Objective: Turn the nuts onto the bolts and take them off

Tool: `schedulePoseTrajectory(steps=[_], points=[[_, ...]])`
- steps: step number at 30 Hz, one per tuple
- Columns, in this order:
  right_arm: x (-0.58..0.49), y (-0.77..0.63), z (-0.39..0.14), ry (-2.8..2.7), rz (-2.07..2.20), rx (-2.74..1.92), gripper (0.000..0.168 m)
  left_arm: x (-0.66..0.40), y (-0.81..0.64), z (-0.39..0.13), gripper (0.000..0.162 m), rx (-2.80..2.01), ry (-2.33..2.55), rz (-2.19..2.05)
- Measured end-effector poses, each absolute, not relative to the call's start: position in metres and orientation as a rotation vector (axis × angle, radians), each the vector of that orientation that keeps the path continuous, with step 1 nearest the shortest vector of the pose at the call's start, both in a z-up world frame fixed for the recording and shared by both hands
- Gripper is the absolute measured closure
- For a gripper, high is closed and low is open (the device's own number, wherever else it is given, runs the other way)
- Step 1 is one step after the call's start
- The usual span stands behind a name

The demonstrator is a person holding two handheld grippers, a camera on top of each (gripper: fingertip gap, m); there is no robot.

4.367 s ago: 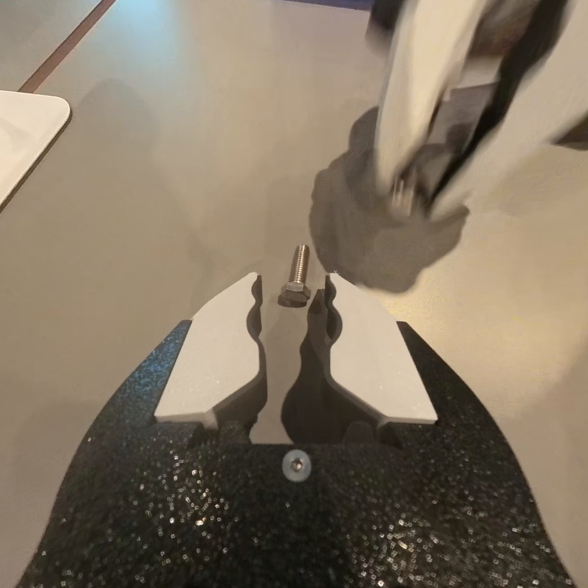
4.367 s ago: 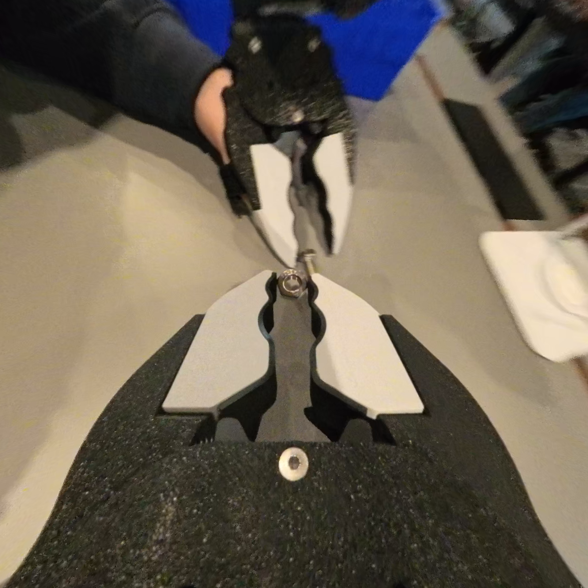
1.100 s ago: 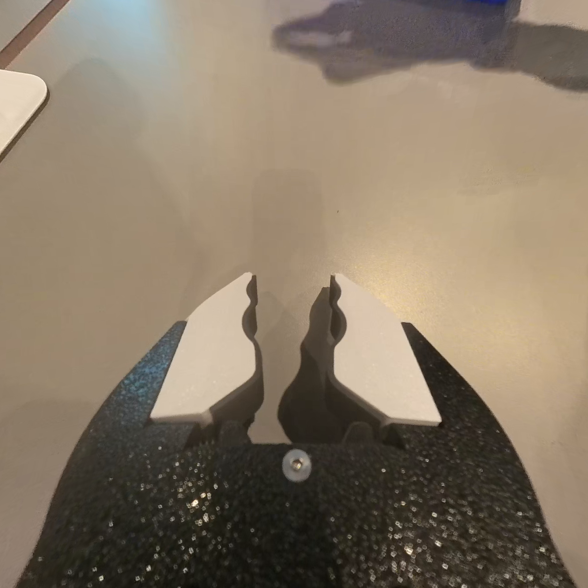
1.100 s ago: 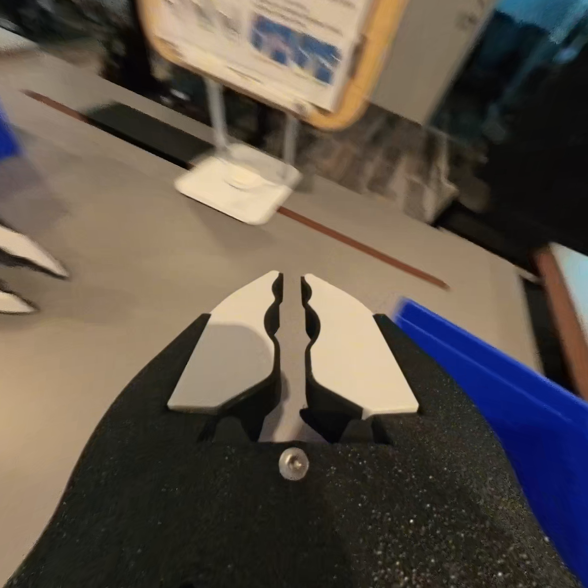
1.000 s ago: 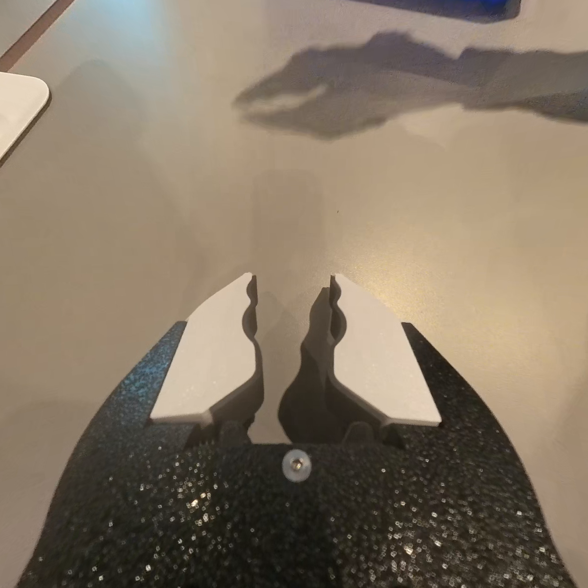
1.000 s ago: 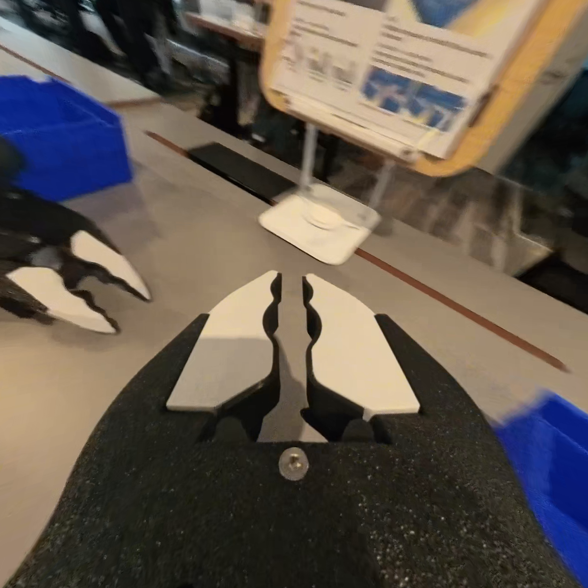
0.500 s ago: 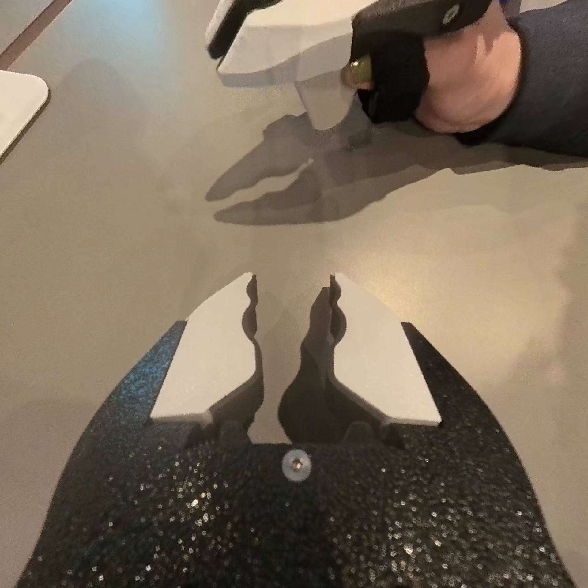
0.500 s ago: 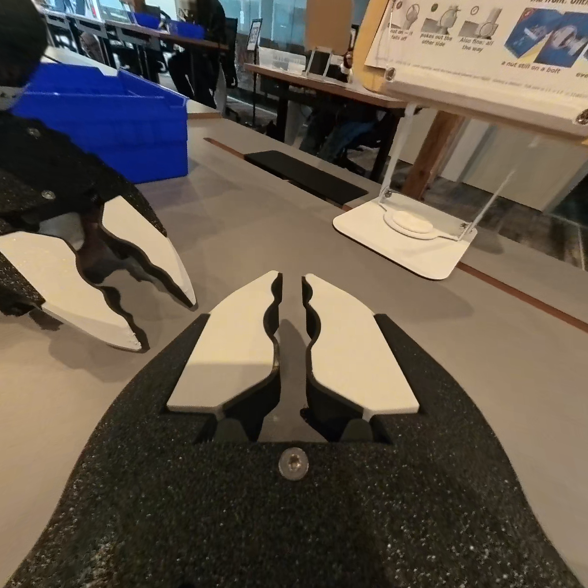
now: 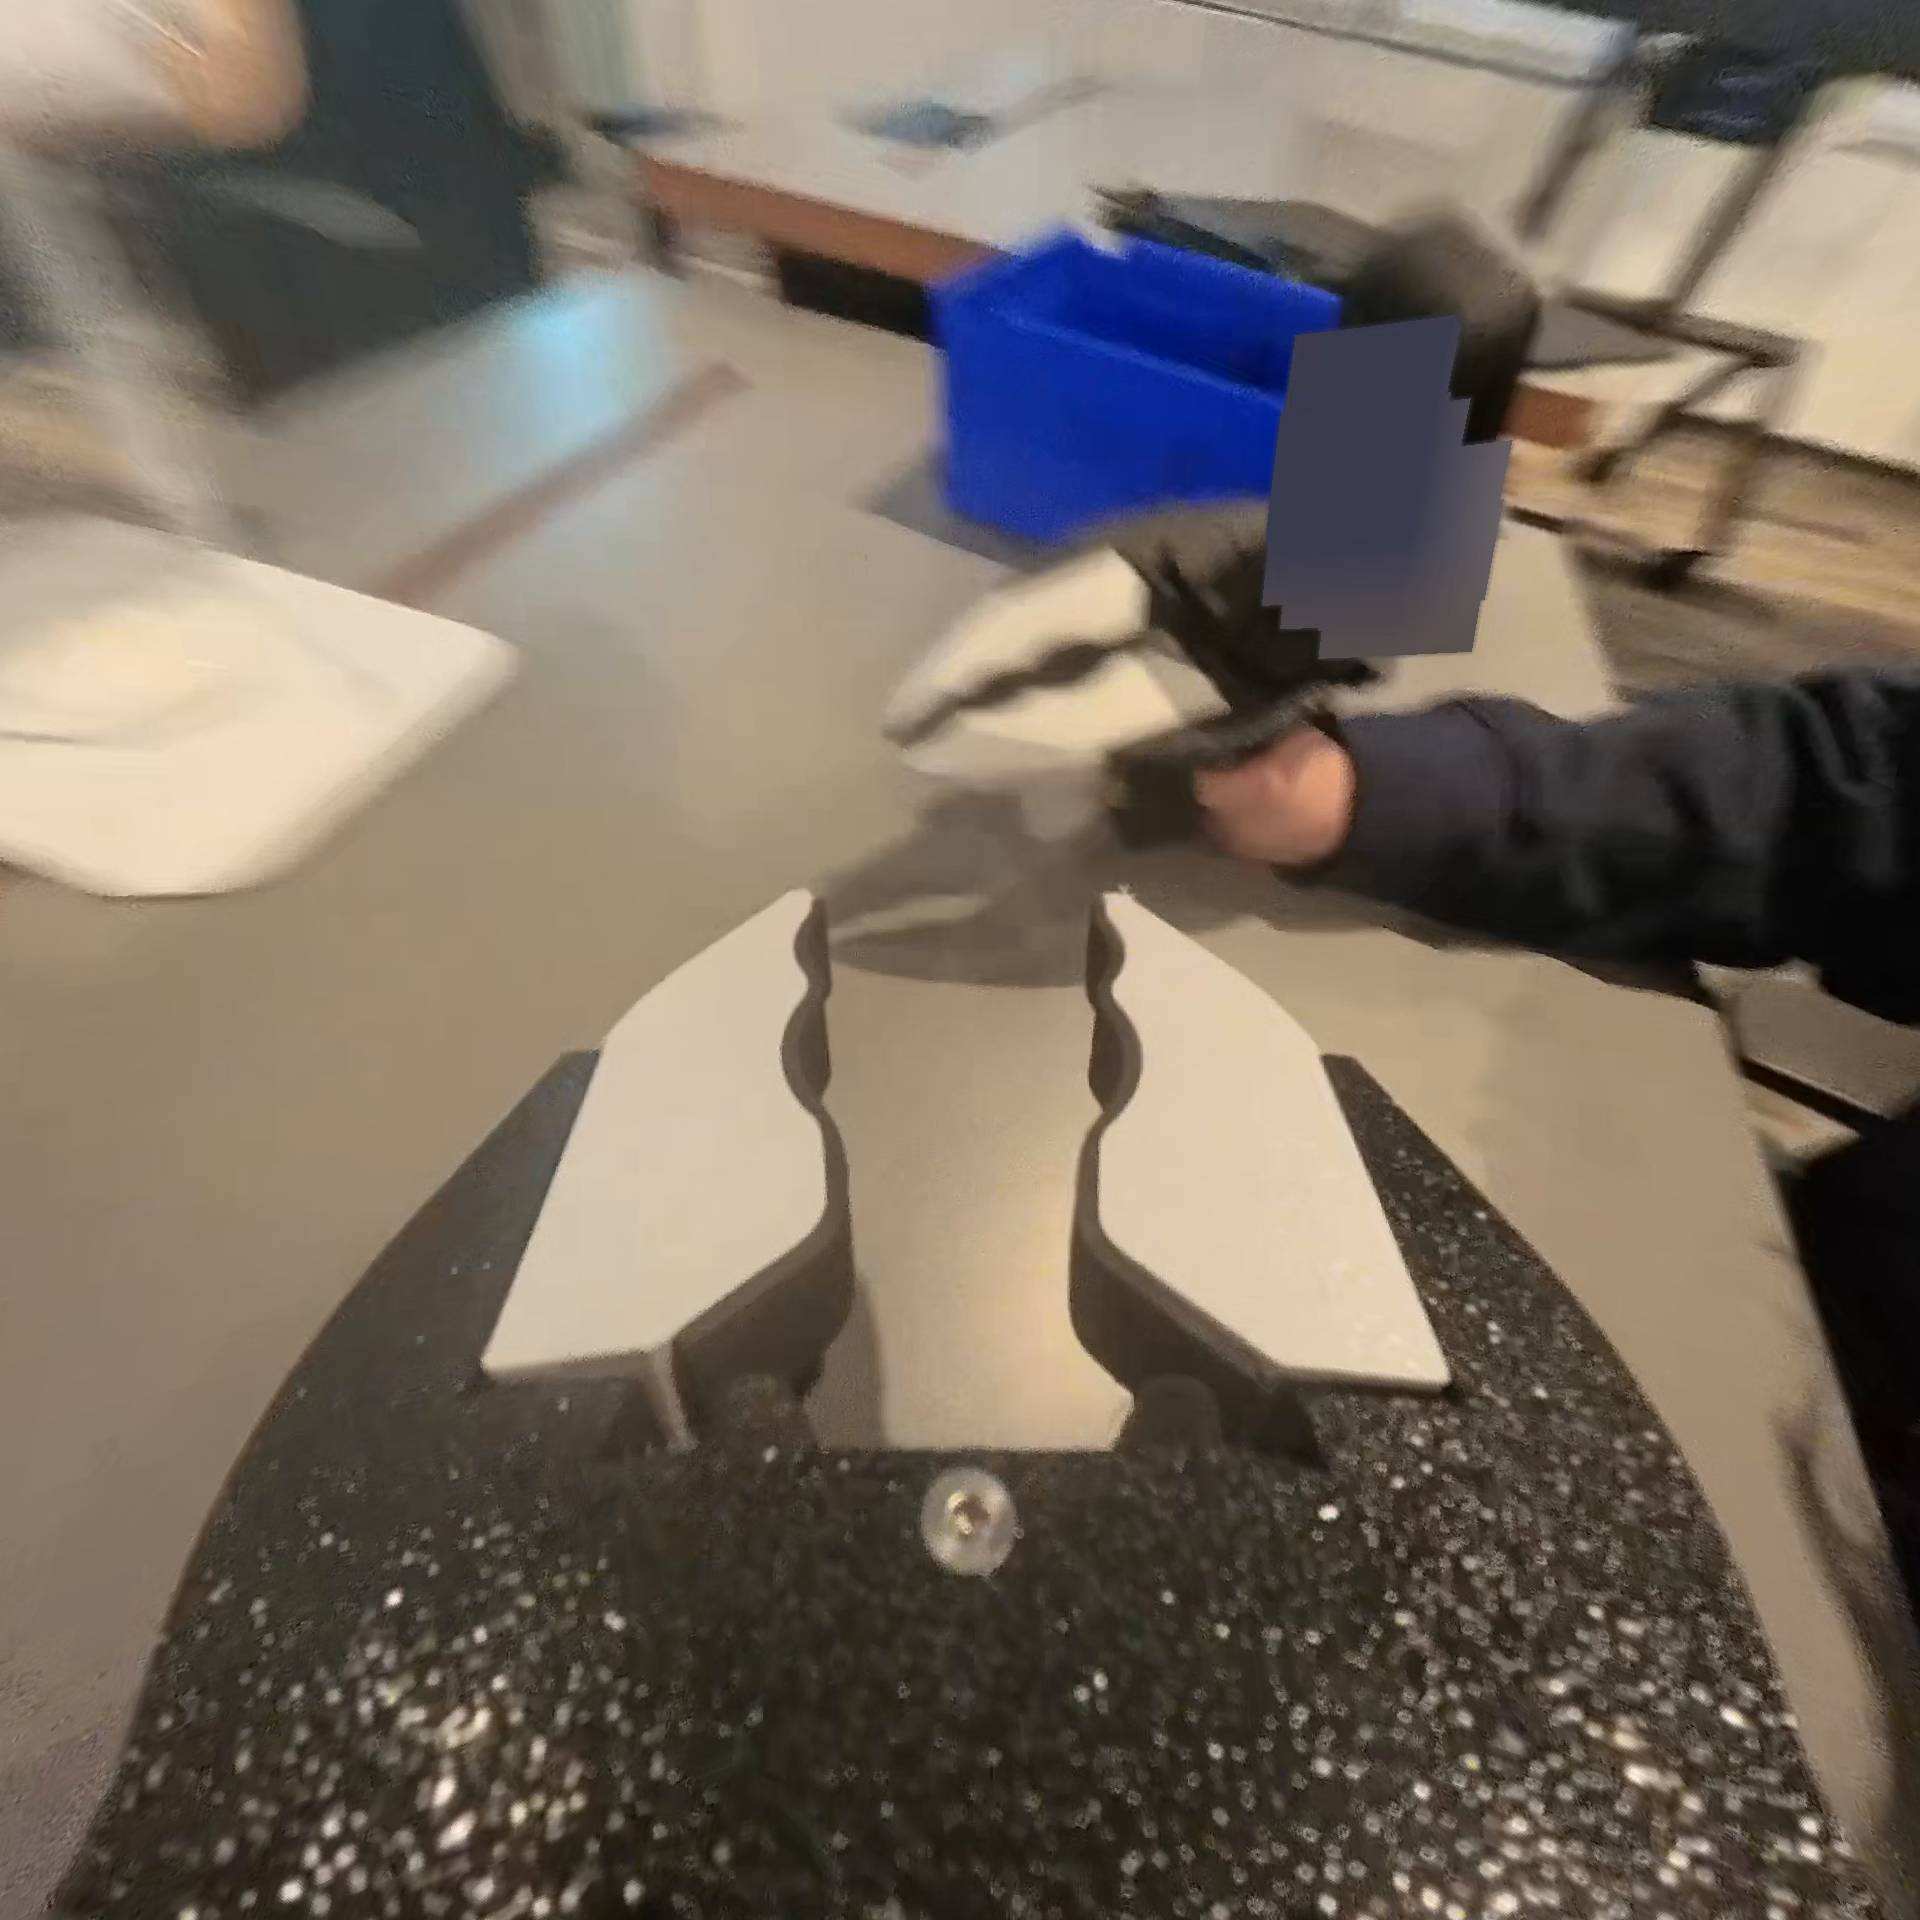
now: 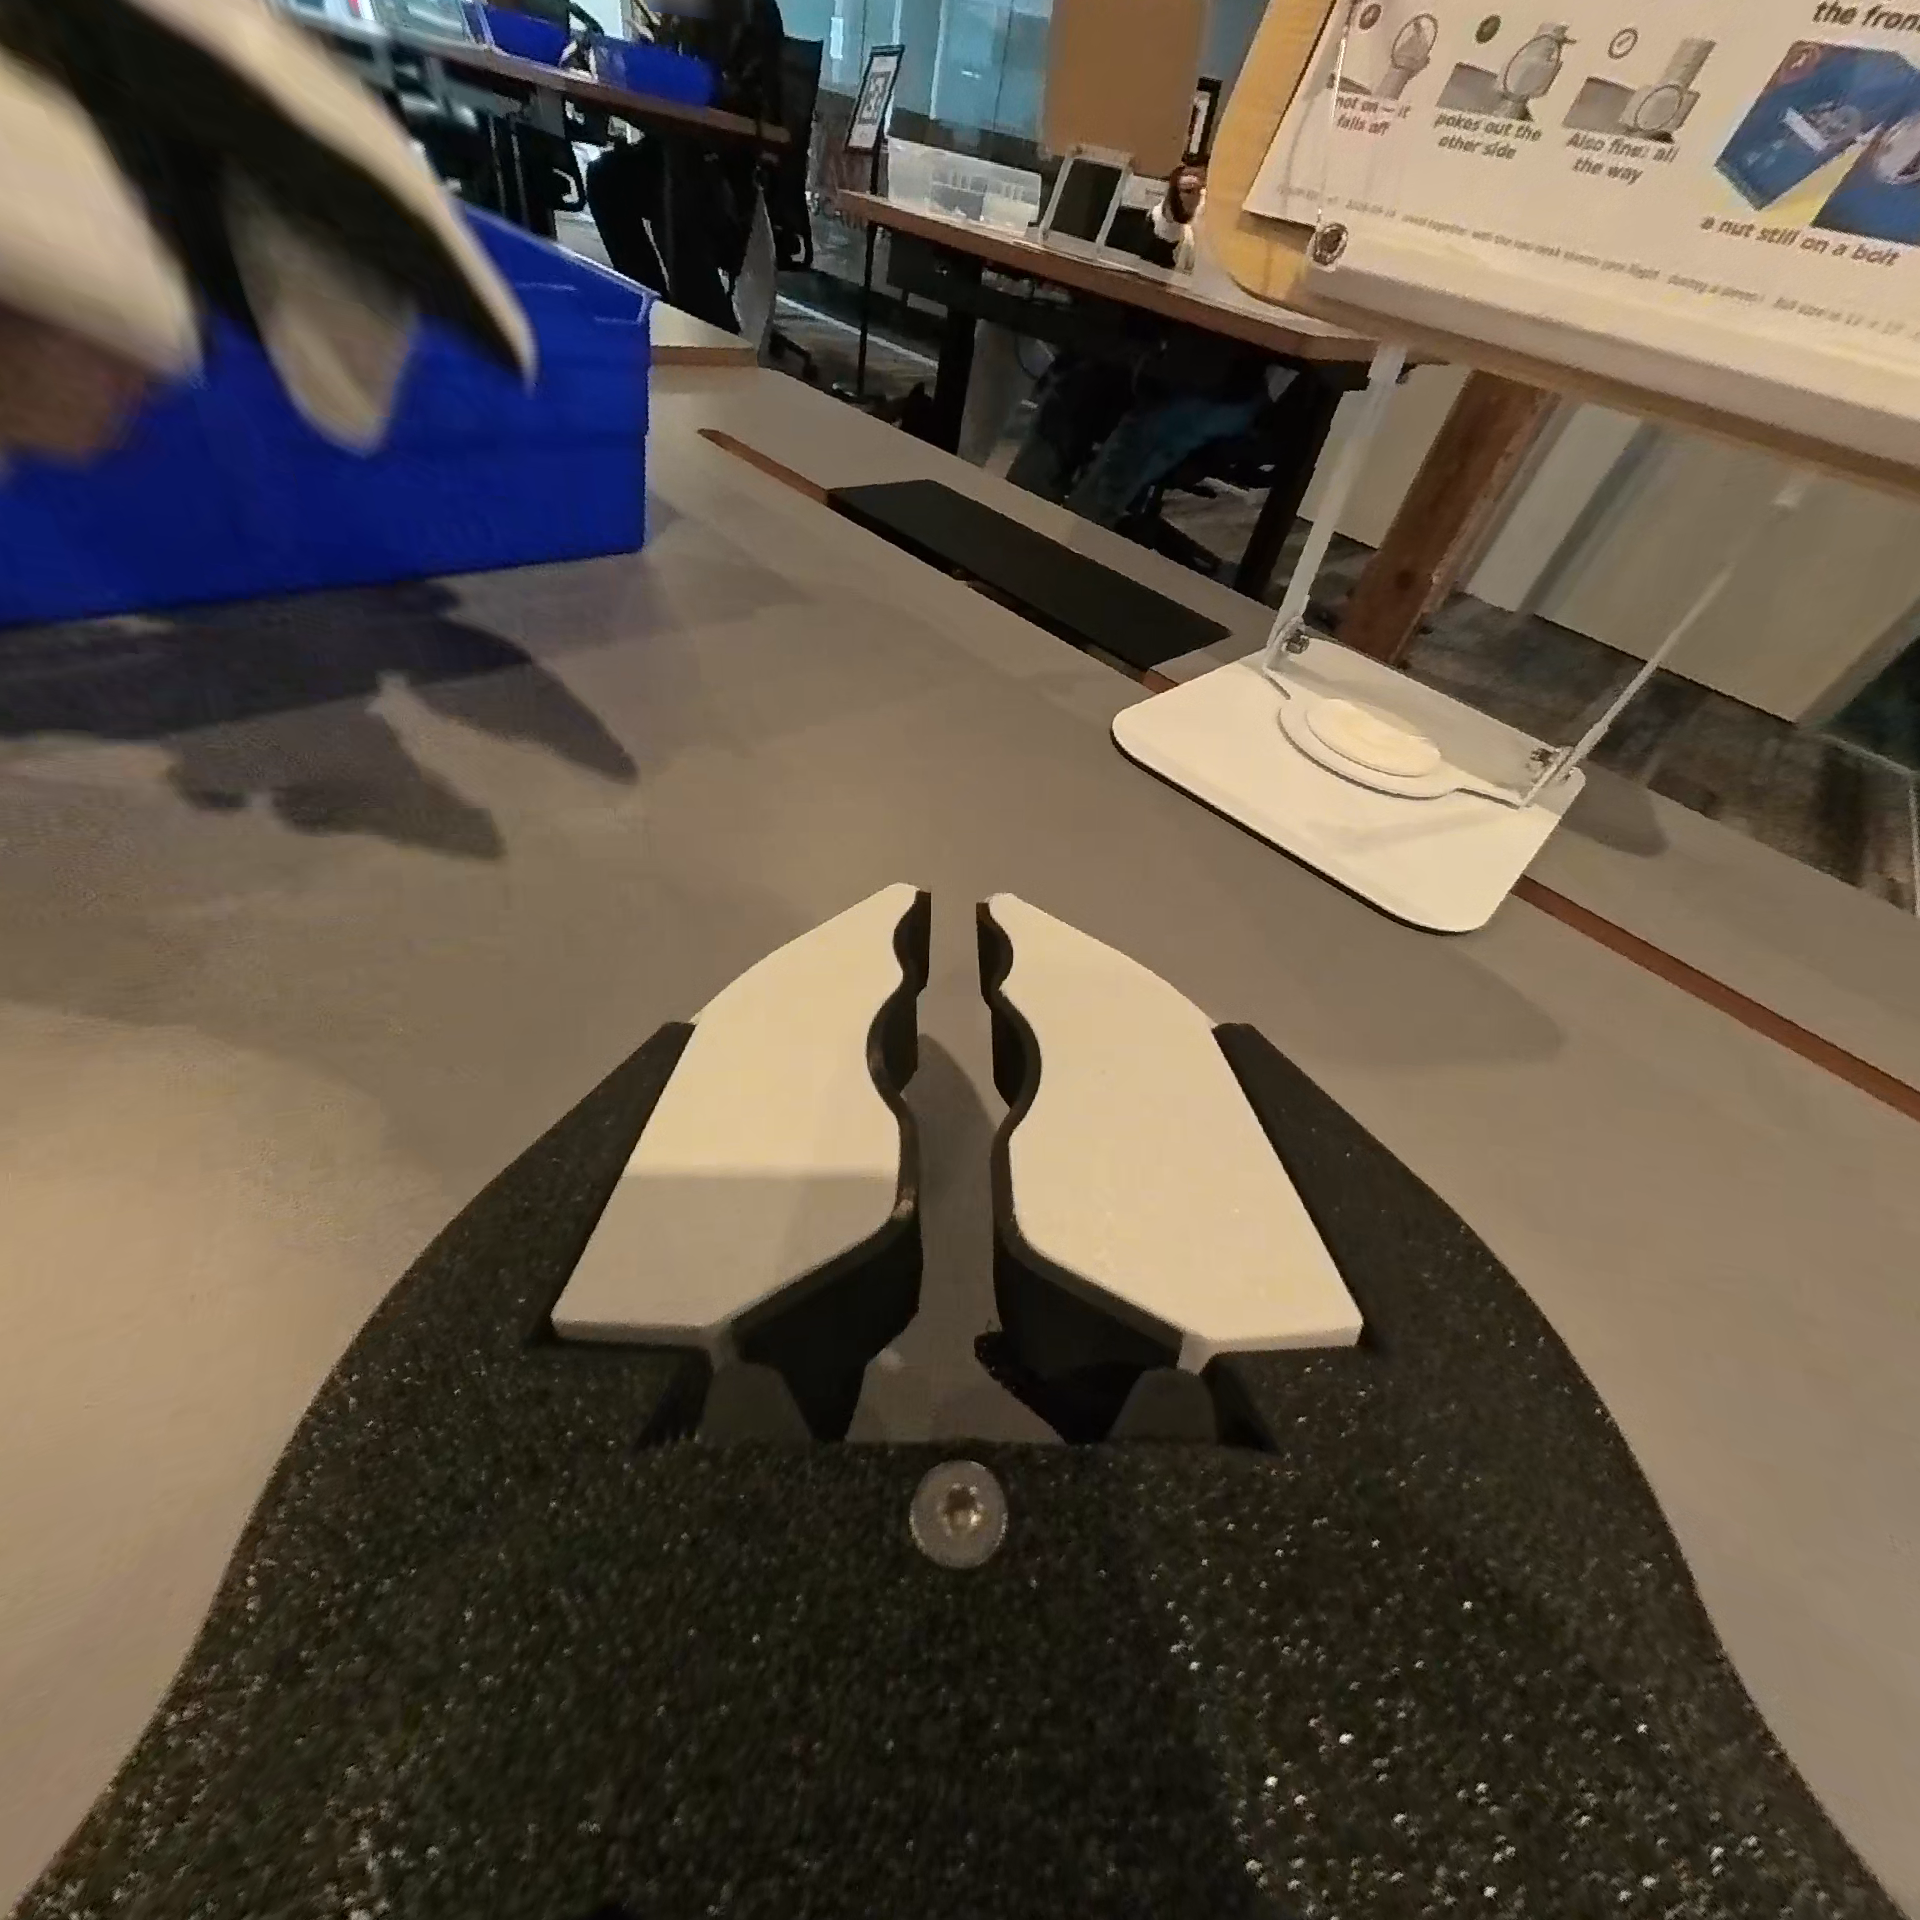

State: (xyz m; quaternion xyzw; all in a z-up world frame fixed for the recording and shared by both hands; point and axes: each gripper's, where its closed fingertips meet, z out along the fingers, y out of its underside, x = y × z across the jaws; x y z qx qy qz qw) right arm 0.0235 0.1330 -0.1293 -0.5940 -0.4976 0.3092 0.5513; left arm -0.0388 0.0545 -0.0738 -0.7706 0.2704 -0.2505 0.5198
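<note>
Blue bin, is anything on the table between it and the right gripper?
Nothing on the grey table lies between the right gripper and the blue bin; only the left gripper hangs blurred above that stretch. No nuts or bolts show.

Nuts and bolts show in neither view.

Blue bin [image 10: 343,499], white stand base [image 10: 1351,790] w/ instruction sheet [image 10: 1621,145], prob. laminated, grey table [image 10: 727,831].
</note>
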Motion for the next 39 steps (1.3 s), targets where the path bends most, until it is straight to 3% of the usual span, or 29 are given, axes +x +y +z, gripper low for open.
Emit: schedulePoseTrajectory(steps=[6, 9, 13, 16, 25, 39], points=[[0.022, 0.133, -0.132, -1.193, 0.726, -1.412, 0.161, -0.184, 0.027, 0.014, 0.118, -1.769, 0.228, -0.346], [0.02, 0.132, -0.134, -1.213, 0.711, -1.416, 0.162, -0.257, 0.004, 0.027, 0.118, -1.75, 0.022, -0.194], [0.018, 0.13, -0.137, -1.248, 0.679, -1.409, 0.163, -0.328, -0.006, -0.01, 0.118, -1.848, -0.116, -0.097], [0.017, 0.128, -0.139, -1.269, 0.662, -1.404, 0.164, -0.345, -0.002, -0.047, 0.112, -1.941, -0.21, -0.24], [0.015, 0.126, -0.142, -1.302, 0.643, -1.394, 0.165, -0.375, 0.005, -0.128, 0.117, -2.249, -0.284, 0.014], [0.01, 0.118, -0.146, -1.367, 0.62, -1.36, 0.166, -0.396, 0.0, -0.173, 0.129, -2.453, -0.339, 0.309]])
